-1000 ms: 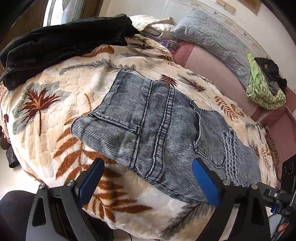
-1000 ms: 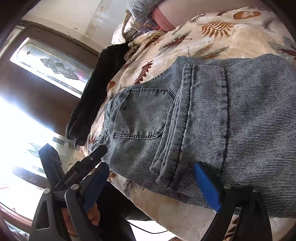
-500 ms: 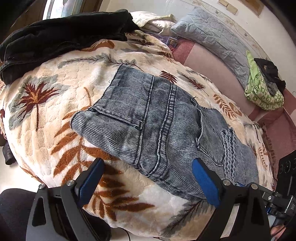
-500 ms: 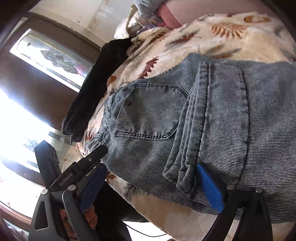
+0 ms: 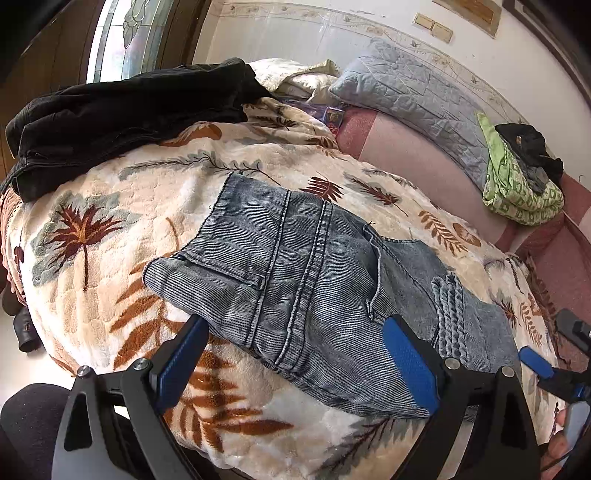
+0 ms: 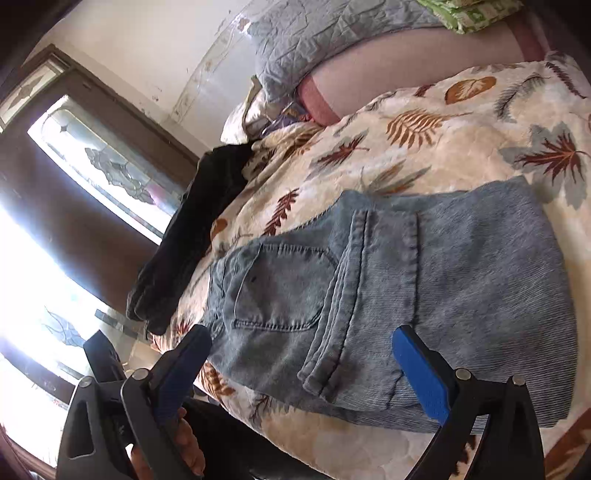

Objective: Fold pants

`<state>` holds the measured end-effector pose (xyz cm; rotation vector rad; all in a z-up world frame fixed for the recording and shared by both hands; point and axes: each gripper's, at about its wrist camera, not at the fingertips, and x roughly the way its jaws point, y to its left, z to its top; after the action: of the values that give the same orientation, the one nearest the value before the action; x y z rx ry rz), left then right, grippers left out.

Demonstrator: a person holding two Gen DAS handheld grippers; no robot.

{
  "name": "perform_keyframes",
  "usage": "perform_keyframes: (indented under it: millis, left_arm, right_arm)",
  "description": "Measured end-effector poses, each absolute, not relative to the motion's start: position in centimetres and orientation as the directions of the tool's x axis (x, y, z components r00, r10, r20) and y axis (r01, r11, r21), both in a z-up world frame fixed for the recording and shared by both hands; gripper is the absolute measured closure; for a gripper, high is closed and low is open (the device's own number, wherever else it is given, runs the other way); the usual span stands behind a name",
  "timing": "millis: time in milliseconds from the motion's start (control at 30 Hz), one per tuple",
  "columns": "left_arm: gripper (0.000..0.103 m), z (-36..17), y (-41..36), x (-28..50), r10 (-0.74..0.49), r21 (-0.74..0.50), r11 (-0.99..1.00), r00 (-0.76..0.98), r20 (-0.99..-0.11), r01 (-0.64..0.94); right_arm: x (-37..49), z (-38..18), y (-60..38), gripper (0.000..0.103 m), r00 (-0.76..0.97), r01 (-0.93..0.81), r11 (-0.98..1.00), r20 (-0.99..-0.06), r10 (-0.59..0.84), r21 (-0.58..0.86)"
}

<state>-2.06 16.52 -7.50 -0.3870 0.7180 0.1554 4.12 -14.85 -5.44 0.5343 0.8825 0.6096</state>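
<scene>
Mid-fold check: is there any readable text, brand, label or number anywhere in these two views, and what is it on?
None can be read in either view.
Folded jeans: no tag or brand patch shows.
Tan wall plates: no lettering can be made out.
Small purple item by the grey pillow: a print shows, too small and blurred to read.
Green patterned cloth: pattern only, no words.
</scene>
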Motion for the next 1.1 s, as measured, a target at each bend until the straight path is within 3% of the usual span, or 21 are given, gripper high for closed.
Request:
perform_keyframes:
  millis: [167,267,367,667,1100]
  left_arm:
    - [0.008,-8.1,15.0,-1.7,0.032,-0.228,0.939,0.725,-0.688,-0.258]
    - [0.008,-8.3,14.4,-1.9,0.056,-0.19,0.948,0.721,-0.691,-0.255]
    - [0.008,-8.7,13.9,-1.7,0.083,-0.141,0.957,0.709,-0.7,-0.252]
    - [0.008,-9.2,13.0,-1.2,0.122,-0.095,0.96,0.701,-0.702,-0.262]
    - [0.007,-9.1,12.5,-1.3,0.149,-0.057,0.964,0.705,-0.694,-0.26]
  right_arm:
    - [5.5,-4.9,-16.6,0.003,0.518,-0.268,0.725,-0.54,0.664,0.634]
    - [6.6,-7.7,-16.0,0.003,0.479,-0.216,0.813,-0.667,0.571,0.541]
    - [6.9,-10.2,-15.7,0.003,0.452,-0.182,0.84,-0.715,0.533,0.511]
    - [5.3,-10.4,-13.6,0.0,0.487,-0.282,0.907,-0.768,0.416,0.313]
    - [5.0,-10.5,-13.2,0.0,0.497,-0.3,0.911,-0.768,0.403,0.283]
